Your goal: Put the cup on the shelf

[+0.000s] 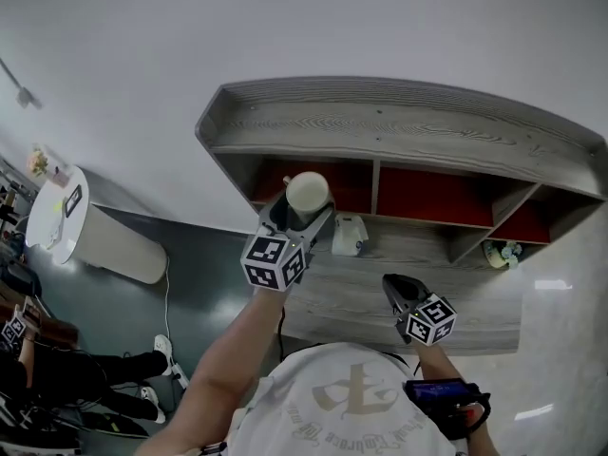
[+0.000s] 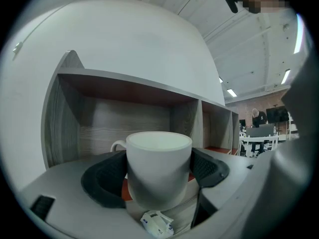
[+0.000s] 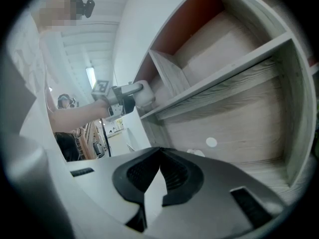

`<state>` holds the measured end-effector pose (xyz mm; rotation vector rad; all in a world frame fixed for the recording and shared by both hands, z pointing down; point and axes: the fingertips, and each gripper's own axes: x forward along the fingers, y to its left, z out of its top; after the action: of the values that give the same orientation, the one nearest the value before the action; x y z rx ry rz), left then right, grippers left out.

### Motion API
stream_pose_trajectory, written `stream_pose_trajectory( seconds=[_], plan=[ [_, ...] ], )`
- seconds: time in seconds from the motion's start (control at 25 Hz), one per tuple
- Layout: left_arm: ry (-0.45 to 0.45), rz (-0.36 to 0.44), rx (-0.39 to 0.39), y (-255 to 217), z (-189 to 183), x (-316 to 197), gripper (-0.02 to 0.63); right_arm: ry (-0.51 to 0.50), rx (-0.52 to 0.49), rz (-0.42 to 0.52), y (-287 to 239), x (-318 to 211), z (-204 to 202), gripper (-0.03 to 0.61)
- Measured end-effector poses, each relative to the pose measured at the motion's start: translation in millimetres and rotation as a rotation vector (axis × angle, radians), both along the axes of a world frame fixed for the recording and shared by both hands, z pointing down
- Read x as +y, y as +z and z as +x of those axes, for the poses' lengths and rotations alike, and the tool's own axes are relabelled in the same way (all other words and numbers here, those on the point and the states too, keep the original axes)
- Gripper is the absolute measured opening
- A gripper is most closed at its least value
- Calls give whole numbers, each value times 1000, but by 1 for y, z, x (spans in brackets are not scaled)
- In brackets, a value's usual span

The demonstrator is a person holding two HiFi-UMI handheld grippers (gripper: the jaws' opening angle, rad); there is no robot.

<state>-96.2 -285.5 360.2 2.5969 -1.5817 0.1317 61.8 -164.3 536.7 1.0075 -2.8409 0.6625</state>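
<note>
White cup (image 2: 158, 168) sits upright, clamped between the left gripper's (image 1: 302, 215) dark jaws at the grey wooden shelf's (image 1: 399, 131) leftmost opening. Only its own view shows the right gripper (image 3: 159, 172) closed and empty.

I see the shelf unit (image 1: 399, 122) standing on the desk (image 1: 361, 302), backed against the wall ahead of me. My left gripper (image 1: 302, 209) is raised at the mouth of its upper left compartment, with the cup (image 1: 307, 192) upright between its jaws. My right gripper (image 1: 401, 288) sits lower and to the right, over the desk, jaws together with nothing between them. A small packet (image 1: 349, 236) lies on the desk under the shelf, between the two grippers. Another small object (image 1: 501, 252) lies in the lower right compartment. A round table (image 1: 57, 217) stands well off to the left.
</note>
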Motion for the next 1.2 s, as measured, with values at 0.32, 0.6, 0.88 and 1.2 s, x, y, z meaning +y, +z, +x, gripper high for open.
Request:
stream_pose_trajectory(
  seconds=[0.32,0.6,0.88,1.2],
  plan=[
    [-1,-18,-12,9,13,-29,405,46,-6,-9,7,0,16,5],
    [-20,-45,-38,18,9,-53,405,73,-6,-25,9,4,23,5],
    [-23,-63,-66,28,11,-72,405,89,-7,-40,11,2,24,5],
    [-31,-54,-53,34,11,-85,405,102,-2,-57,18,-5,27,5]
  ],
)
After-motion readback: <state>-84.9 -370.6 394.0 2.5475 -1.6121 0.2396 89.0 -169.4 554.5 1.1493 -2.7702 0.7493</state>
